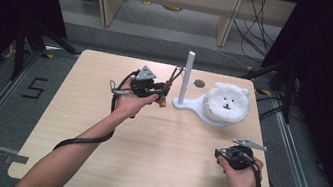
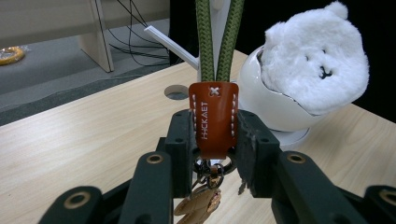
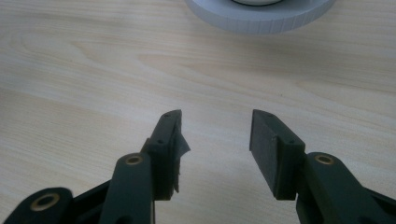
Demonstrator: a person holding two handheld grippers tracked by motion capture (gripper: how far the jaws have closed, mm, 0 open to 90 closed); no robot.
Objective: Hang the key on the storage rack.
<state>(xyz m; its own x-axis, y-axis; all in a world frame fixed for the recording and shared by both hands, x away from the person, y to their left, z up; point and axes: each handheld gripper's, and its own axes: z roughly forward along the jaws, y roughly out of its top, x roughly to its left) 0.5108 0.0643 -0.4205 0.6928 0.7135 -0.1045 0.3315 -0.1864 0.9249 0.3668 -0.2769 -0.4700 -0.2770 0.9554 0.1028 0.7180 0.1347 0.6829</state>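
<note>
Keys on a brown stitched leather fob (image 2: 213,120) with a green cord loop (image 2: 219,39) sit clamped in my left gripper (image 1: 162,94) jaws, held above the pale wooden bench (image 1: 98,128) near its far edge. Beside them, a white bowl-shaped holder (image 1: 231,118) cradles a fluffy white bear-face plush (image 1: 226,100) below a white upright post (image 1: 187,76). My right gripper (image 3: 215,140) jaws stand apart, holding nothing, near the bench's right edge. Grey floor and cables lie beyond.

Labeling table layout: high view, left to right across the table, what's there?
left gripper shut on the keychain strap → white post → plush bear head in its white bowl → right gripper, open
</note>
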